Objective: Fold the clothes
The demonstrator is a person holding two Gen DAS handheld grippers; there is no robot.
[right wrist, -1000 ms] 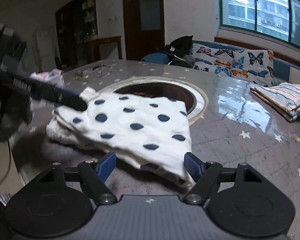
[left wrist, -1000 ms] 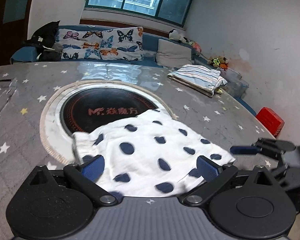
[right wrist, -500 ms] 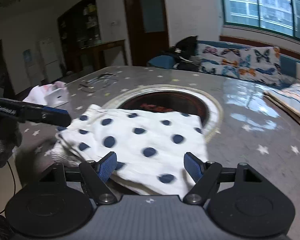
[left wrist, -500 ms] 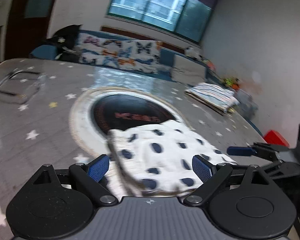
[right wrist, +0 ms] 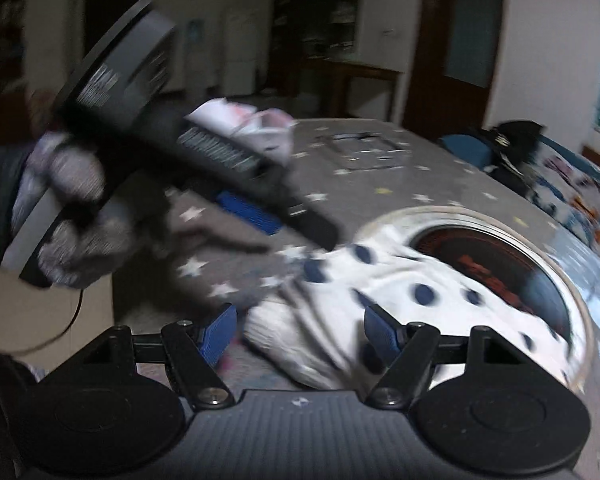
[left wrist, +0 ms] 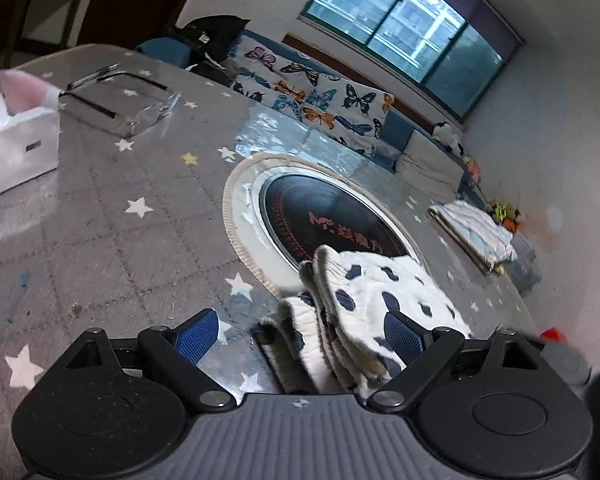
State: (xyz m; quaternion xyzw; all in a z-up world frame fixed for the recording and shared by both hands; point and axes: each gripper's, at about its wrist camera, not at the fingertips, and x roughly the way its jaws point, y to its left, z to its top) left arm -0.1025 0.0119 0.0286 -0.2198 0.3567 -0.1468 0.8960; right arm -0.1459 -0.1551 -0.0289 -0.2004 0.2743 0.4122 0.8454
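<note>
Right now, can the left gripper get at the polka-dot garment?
Probably yes. The left gripper is open, the layered edge of the polka-dot garment already lies between its fingers, and nothing sits in between. The right gripper is open at another edge.

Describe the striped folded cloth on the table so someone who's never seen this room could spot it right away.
Start at the big grey star-patterned table with the round black cooktop set in its middle. Beyond it, near the far edge by the sofa, lies the folded striped cloth: pale stripes, unlike the white, blue-dotted garment nearer the camera.

2 close wrist views, angled down, share the spotted garment point(left wrist: 380, 296)
</note>
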